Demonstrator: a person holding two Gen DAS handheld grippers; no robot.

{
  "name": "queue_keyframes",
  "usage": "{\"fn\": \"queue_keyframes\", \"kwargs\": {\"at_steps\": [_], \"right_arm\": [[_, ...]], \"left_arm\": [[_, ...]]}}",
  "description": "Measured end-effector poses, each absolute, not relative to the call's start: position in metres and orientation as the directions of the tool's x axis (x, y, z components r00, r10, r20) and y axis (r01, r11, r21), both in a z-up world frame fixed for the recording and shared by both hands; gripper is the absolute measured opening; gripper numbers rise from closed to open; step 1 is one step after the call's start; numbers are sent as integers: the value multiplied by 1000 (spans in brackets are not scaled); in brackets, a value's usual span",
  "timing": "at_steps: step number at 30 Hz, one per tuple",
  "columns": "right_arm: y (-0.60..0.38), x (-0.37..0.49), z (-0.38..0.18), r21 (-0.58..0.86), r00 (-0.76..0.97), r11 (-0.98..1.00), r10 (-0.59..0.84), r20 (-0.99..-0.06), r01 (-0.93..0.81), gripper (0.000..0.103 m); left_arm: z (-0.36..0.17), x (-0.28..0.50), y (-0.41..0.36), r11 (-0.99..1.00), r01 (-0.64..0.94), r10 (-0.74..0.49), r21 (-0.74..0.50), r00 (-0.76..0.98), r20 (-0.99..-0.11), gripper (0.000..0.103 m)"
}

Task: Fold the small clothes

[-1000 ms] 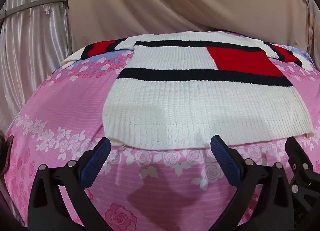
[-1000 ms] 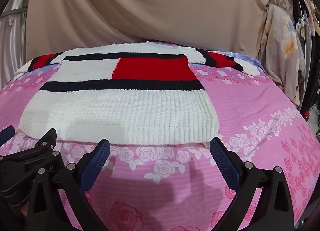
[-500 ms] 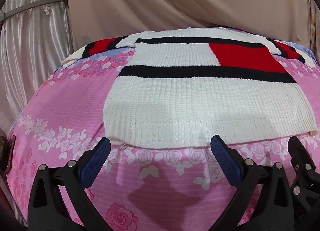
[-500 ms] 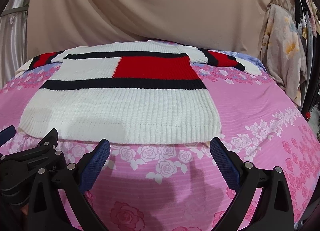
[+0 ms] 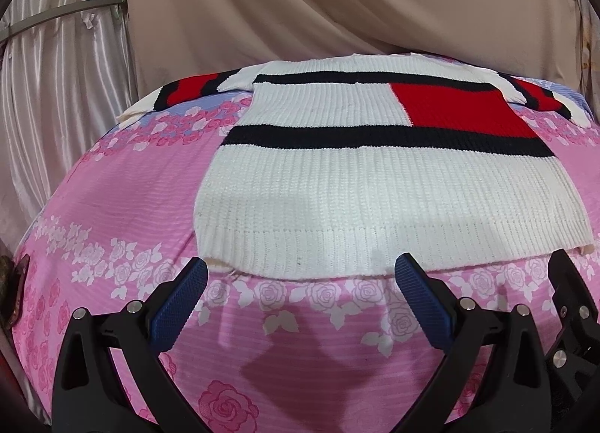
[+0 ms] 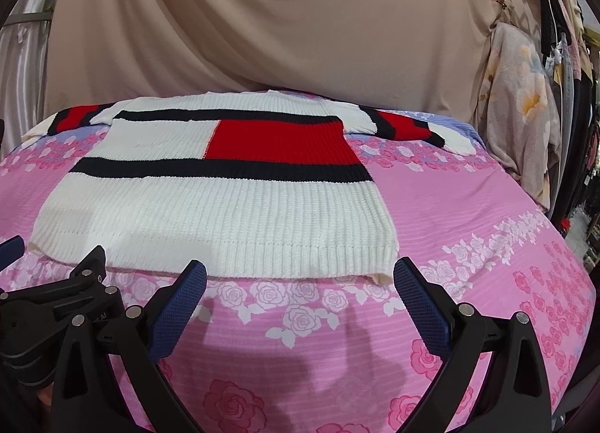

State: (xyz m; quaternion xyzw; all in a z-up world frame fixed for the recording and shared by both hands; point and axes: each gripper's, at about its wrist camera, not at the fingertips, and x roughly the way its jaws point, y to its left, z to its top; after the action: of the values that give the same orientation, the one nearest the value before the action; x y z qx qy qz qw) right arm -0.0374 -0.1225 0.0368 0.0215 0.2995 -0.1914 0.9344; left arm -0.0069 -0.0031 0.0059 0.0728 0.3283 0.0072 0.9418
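The white ribbed knit sweater with red and navy blocks (image 5: 375, 185) lay flat on the pink rose-print bedsheet (image 5: 112, 215), its hem just ahead of both spread, empty tools: left tool (image 5: 300, 279), right tool (image 6: 300, 279).

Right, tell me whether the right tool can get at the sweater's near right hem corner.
Probably yes: the right tool is open just short of the sweater, and nothing lies between it and that hem corner.

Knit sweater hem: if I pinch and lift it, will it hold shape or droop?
Likely droop: the knit sweater lies limp, following the pink floral sheet. The thick ribbing suggests some weight and grippy texture, so the open left gripper shouldn't slip.
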Motion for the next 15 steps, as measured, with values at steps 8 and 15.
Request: {"fn": "queue_keyframes", "kwargs": {"at_steps": [8, 15], "right_arm": [[-124, -40, 37, -70, 748, 921, -355, -561, 383, 98], [-124, -41, 38, -78, 749, 917, -366, -552, 391, 98]], "left_arm": [[7, -9, -6, 989, 40, 55, 143, 794, -606, 98], [8, -11, -8, 989, 45, 50, 144, 799, -599, 98]]}}
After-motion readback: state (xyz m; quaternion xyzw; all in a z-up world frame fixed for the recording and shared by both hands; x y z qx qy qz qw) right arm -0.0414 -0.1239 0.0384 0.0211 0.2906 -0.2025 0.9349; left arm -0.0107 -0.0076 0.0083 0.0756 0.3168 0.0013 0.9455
